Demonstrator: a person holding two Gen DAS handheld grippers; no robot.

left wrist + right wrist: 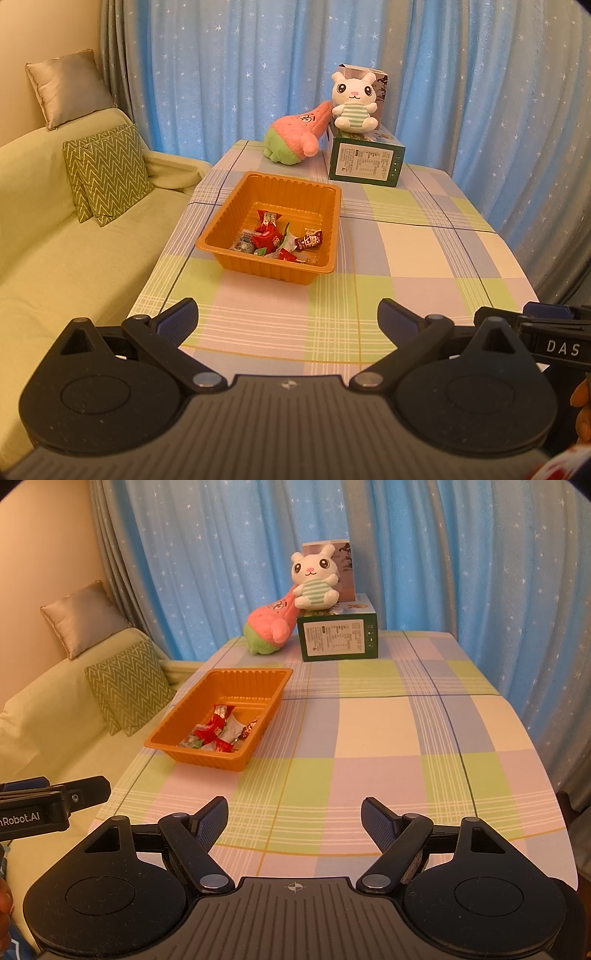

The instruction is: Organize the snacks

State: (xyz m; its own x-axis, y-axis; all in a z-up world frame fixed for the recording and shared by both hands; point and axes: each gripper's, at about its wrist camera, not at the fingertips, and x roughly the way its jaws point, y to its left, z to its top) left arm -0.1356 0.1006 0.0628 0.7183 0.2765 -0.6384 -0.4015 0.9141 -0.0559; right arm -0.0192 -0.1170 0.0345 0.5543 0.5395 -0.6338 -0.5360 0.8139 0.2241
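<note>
An orange plastic tray stands on the checked tablecloth, left of the middle; it also shows in the right wrist view. Several wrapped snacks lie in its near half, red, green and brown wrappers. My left gripper is open and empty, held over the table's near edge in front of the tray. My right gripper is open and empty, near the front edge, to the right of the tray.
At the far end a pink and green plush leans against a green box, with a white rabbit plush sitting on it. A sofa with cushions stands left of the table. Blue curtains hang behind.
</note>
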